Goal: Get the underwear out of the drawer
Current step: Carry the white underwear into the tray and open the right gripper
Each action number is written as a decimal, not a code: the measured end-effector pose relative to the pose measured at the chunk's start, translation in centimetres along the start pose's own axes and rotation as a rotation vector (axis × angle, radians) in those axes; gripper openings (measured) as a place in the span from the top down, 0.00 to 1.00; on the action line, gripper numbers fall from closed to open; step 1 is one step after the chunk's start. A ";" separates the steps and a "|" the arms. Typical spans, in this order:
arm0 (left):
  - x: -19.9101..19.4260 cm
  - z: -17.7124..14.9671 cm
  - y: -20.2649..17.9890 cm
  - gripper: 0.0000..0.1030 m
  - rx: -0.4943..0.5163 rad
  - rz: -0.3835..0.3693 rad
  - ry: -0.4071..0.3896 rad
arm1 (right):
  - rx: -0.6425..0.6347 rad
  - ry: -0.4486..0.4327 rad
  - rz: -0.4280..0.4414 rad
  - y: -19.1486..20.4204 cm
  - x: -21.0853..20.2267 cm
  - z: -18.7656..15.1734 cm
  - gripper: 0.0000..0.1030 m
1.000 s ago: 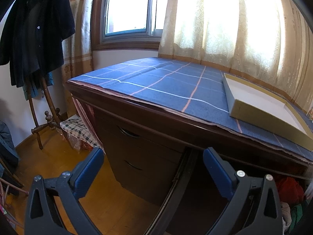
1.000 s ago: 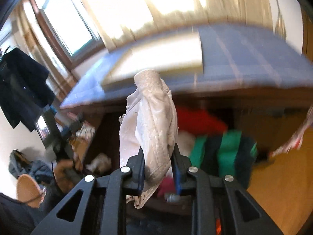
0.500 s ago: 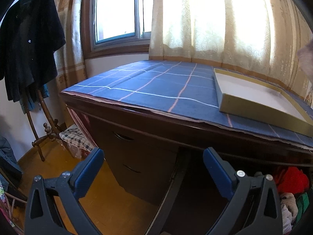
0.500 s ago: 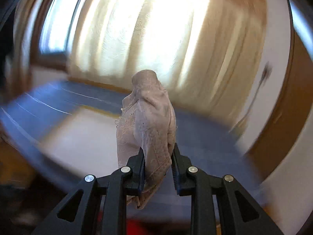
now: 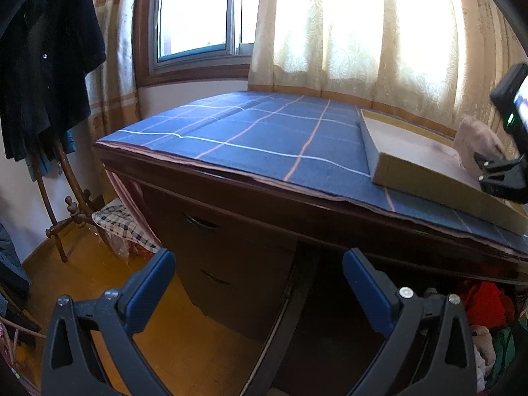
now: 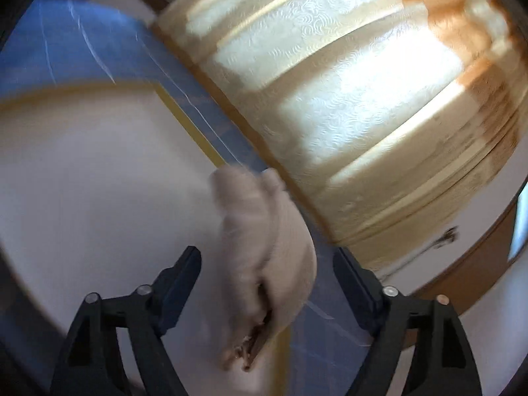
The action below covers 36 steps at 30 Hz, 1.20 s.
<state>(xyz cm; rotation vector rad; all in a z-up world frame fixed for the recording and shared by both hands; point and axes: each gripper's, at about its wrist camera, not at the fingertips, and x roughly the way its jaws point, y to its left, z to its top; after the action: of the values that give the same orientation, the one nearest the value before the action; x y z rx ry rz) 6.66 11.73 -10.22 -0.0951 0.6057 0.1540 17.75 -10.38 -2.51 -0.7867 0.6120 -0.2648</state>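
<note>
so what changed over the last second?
The right gripper carried the beige underwear from the drawer up over the shallow box, and its jaws have just been opening, pads off the cloth. The left gripper stayed open, empty, facing the desk.

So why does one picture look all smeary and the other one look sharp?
In the right wrist view the hand is swinging fast, so the pale beige underwear, blue checked tablecloth and cream curtain smear; in the left wrist view everything is crisp, though the bright window glares white and the fisheye lens bends the edges.
</note>
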 end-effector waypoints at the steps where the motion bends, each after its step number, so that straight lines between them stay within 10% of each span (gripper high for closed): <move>1: 0.1 0.0 0.0 0.00 -0.001 0.001 0.004 | 0.025 0.000 0.046 -0.3 -0.6 0.1 0.18; 11: 0.1 0.0 0.3 0.00 -0.016 0.001 0.007 | 0.528 -0.013 0.419 -6.5 -9.4 -6.3 0.18; 25: 0.1 0.1 0.3 0.00 -0.013 0.036 0.006 | 0.784 0.213 0.347 -9.3 -12.3 -22.4 0.18; 36: -0.1 0.0 0.0 0.00 0.013 0.054 -0.003 | 0.880 0.294 0.353 -10.1 -13.7 -28.2 0.18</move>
<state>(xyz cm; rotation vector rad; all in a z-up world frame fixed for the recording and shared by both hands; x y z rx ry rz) 6.57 11.69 -10.18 -0.0662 0.6065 0.2025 -10.19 -27.60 -4.85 0.2149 0.8069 -0.2905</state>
